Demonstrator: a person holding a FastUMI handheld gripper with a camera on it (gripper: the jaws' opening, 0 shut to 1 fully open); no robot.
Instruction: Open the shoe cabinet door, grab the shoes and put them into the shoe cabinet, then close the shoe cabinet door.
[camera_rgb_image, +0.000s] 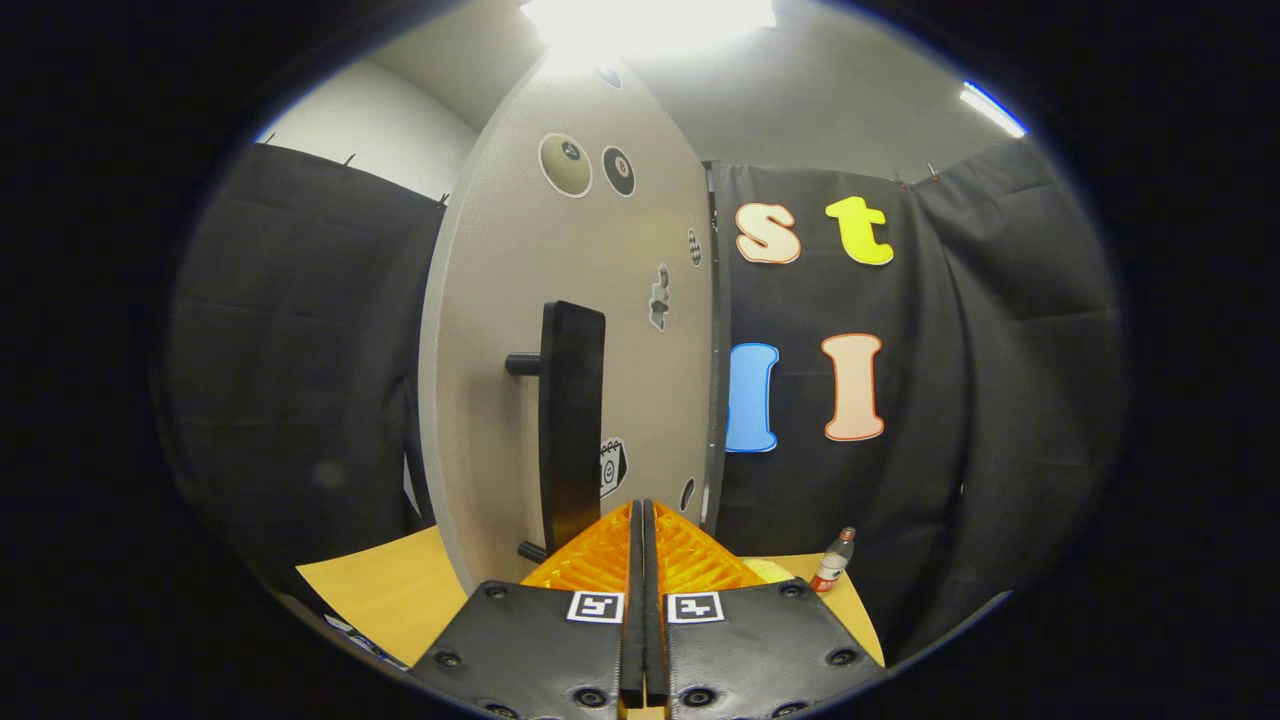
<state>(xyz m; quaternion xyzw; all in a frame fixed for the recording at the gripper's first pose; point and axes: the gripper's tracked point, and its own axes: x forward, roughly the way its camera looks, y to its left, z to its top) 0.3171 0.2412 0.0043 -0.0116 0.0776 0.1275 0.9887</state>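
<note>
Gripper (643, 520) fingers pressed together, nothing between them, tips just below/right of the door handle's lower end. Handle (571, 420) is a dark vertical bar on two stubs, standing off the shoe cabinet door (520, 260), just ahead of the fingers & slightly to their left. Door is a pale panel w/ stickers, seen at an angle; can't tell if it's shut or swung partway, cabinet interior isn't visible. Shoes: can't make any out from here.

Step, as I judge it: door stage, either about to open or about to close — can't tell which w/o seeing the shoes. Next move prob needs fingers spread, shifted left so the bar sits between them, then pinch & swing along the hinge arc.

Further out: tan table top (380, 590) under the cabinet, small bottle (834, 562) w/ red label standing right of the fingers, near the black cloth wall (1000, 400).
</note>
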